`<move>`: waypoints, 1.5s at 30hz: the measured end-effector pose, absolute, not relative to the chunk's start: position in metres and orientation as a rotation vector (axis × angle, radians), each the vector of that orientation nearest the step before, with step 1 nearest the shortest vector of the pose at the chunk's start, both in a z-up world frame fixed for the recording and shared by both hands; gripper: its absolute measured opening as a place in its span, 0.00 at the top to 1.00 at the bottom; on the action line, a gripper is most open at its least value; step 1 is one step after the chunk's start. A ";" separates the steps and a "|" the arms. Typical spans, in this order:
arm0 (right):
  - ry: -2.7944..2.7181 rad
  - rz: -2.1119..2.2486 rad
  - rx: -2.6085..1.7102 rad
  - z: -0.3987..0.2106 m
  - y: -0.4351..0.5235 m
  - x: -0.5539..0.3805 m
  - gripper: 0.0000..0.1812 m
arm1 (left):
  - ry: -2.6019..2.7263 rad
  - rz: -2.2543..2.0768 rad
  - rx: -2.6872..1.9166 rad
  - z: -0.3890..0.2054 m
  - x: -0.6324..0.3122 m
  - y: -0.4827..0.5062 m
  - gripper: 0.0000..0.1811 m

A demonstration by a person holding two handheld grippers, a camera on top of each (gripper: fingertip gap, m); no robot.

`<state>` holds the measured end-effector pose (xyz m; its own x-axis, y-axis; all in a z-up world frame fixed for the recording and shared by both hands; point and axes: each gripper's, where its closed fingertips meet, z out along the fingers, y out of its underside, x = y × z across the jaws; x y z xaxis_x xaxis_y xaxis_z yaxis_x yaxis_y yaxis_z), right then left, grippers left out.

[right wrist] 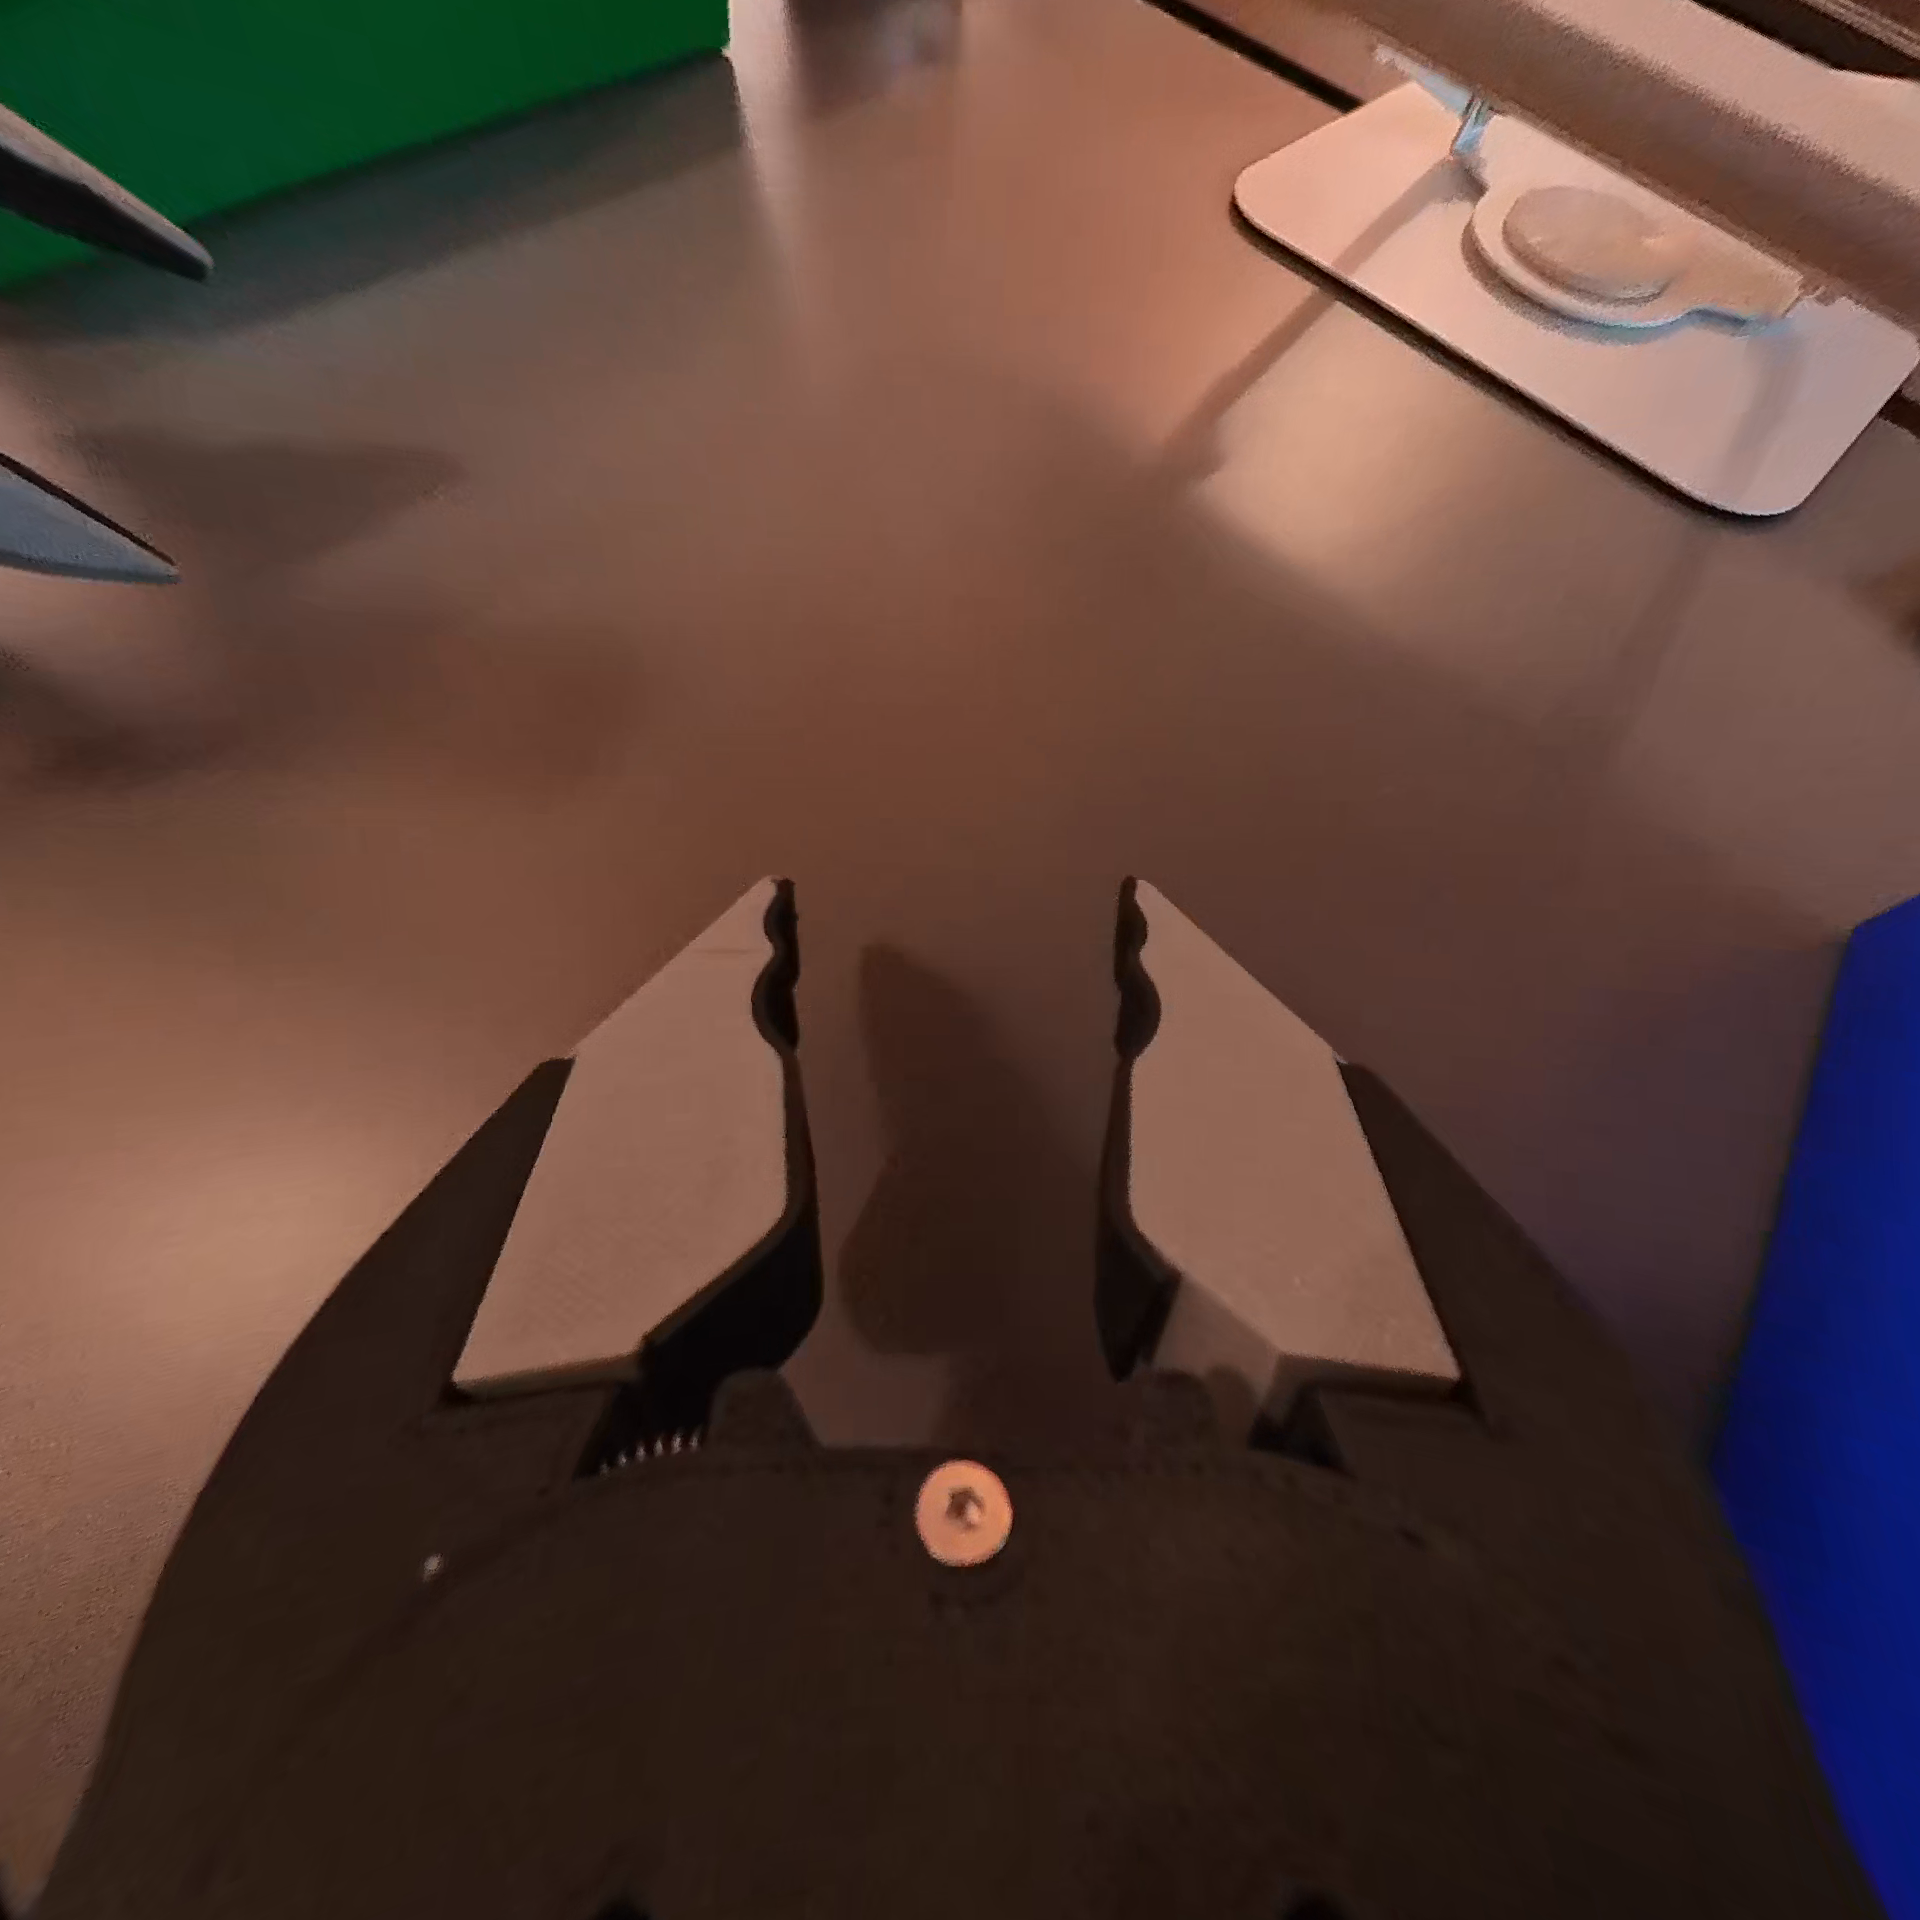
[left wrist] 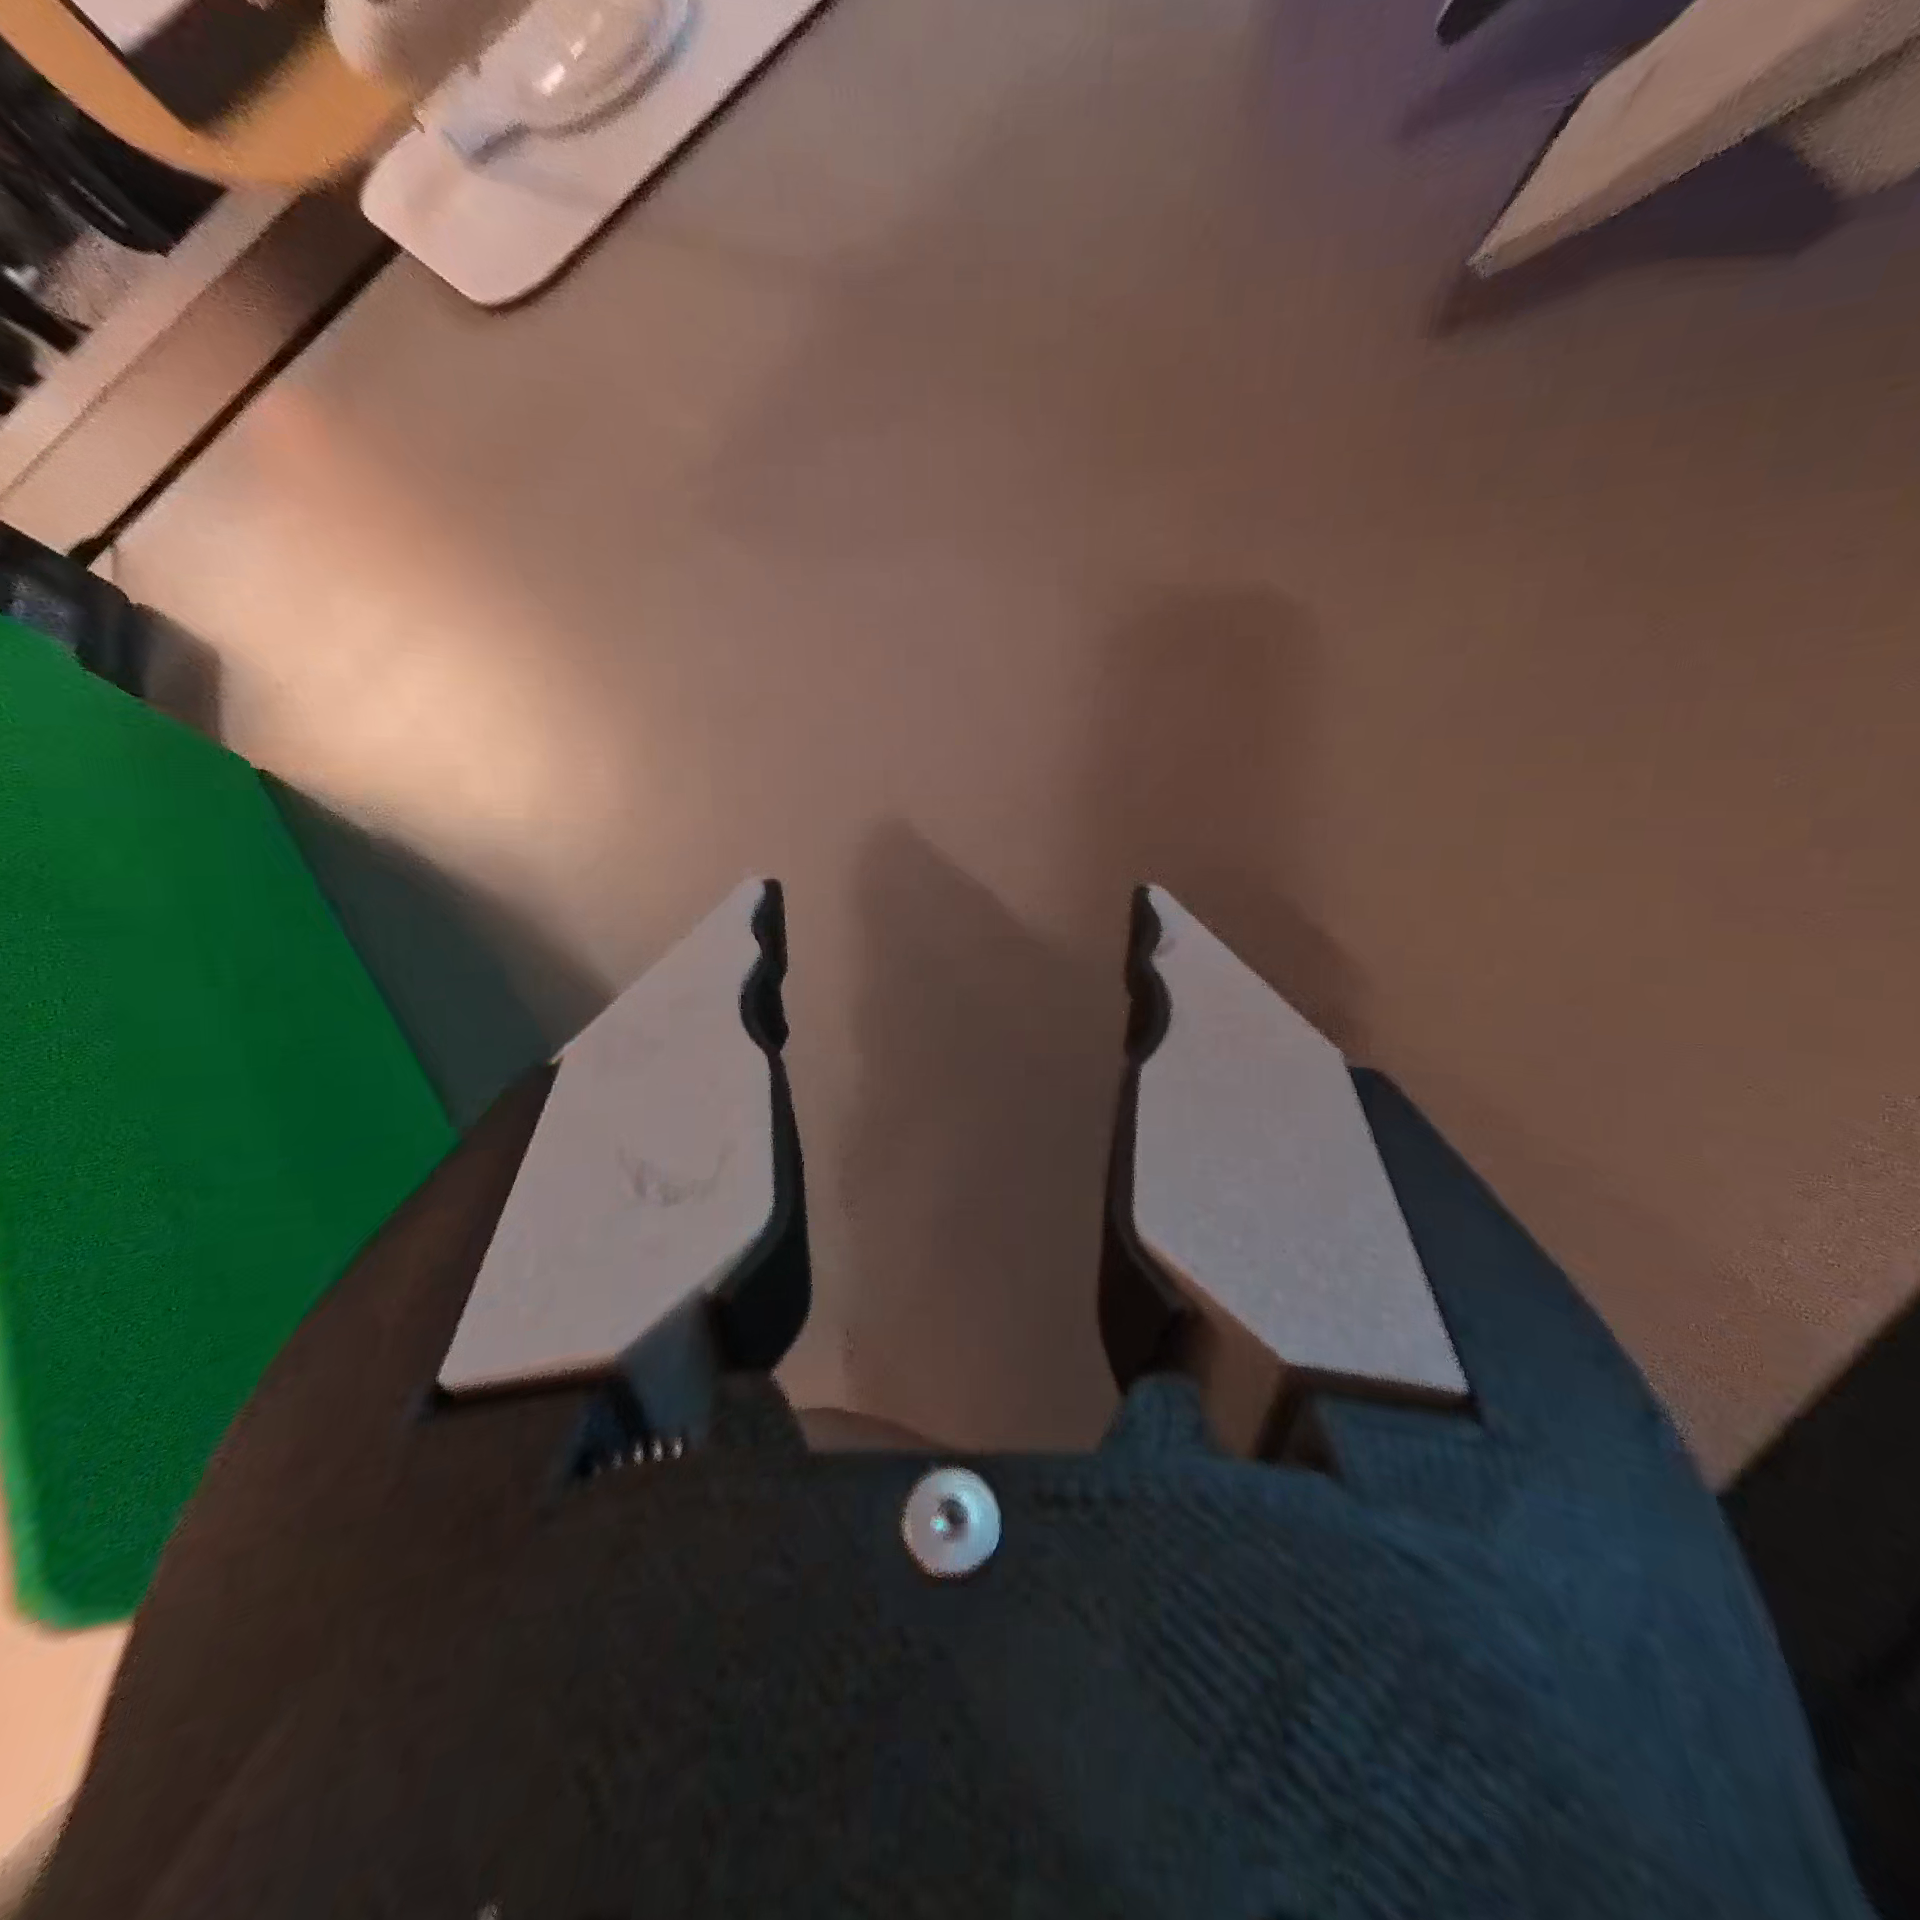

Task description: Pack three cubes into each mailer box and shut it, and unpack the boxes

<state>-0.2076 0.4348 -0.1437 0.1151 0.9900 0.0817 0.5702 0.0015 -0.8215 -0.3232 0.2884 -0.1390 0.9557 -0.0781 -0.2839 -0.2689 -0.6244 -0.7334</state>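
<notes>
My left gripper [left wrist: 956, 894] is open and empty above the brown table [left wrist: 935, 571]. A large green block [left wrist: 177, 1143] lies close to its left side. A pale cardboard piece [left wrist: 1704, 135], perhaps part of a mailer box, shows at the top right. My right gripper [right wrist: 956, 888] is open and empty over the table [right wrist: 831, 623]. The green block [right wrist: 343, 104] sits at its far left, and a blue block [right wrist: 1829, 1299] is close on its right. The left gripper's two fingertips [right wrist: 125, 244] poke in at the left edge, spread apart.
A white monitor-stand base [left wrist: 540, 177] sits at the far side of the table; it also shows in the right wrist view [right wrist: 1558, 301]. The table's front edge runs at the lower right of the left wrist view [left wrist: 1787, 1423]. Both pictures are blurred. It is some 15 centimeters from my right tips to the blue block [right wrist: 1829, 1299].
</notes>
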 end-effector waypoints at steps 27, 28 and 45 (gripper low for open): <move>-1.493 0.745 -1.724 -0.148 0.442 -0.207 0.65 | -0.007 -0.091 -1.701 -0.078 -0.338 0.304 0.79; -1.496 0.744 -1.724 -0.148 0.442 -0.208 0.65 | 0.002 -0.096 -1.712 -0.079 -0.337 0.305 0.78; -1.488 0.728 -1.720 -0.147 0.443 -0.208 0.65 | 0.140 -0.161 -1.829 -0.096 -0.312 0.311 0.76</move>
